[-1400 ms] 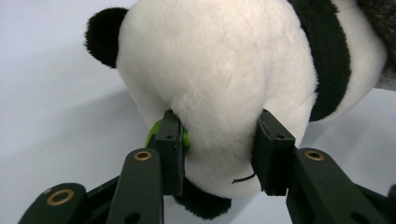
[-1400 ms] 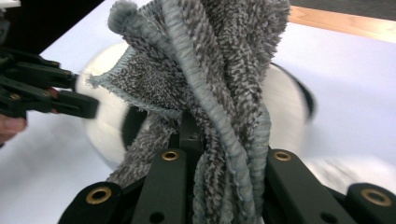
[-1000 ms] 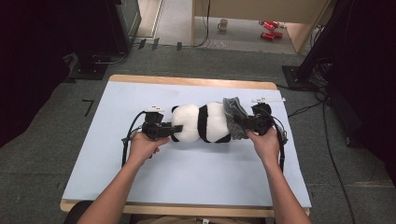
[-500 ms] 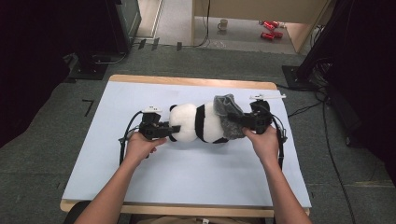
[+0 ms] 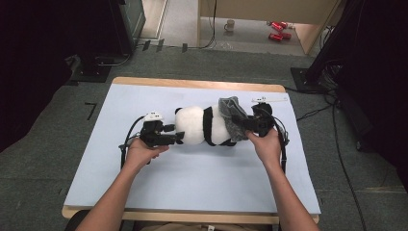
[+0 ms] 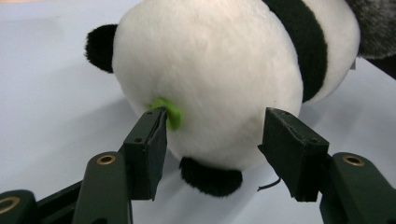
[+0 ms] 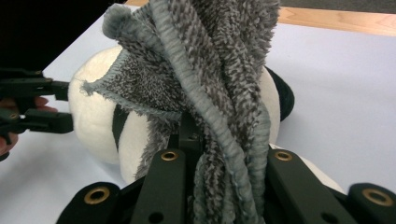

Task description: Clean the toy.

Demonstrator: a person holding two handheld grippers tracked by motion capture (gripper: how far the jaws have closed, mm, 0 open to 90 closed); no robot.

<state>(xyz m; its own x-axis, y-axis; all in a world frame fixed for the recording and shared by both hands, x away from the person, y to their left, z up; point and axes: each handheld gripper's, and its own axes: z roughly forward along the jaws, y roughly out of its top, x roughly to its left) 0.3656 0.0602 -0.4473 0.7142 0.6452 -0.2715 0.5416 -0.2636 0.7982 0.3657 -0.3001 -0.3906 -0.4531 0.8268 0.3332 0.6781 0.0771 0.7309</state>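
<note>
Right gripper view: the grey cloth (image 7: 219, 93) is clamped between the right jaws over the panda toy (image 6: 219, 79), which is only part-covered, while the left jaws, just opened, stand apart around its head.

One overhead camera, two riding close on the grippers

The high view looks forward and down on the table (image 5: 144, 192), forearms entering at the bottom. The left gripper view sits low, very near the plush panda (image 6: 210, 74); the right gripper view, equally near, shares that panda behind the grey cloth (image 7: 219, 79).
</note>
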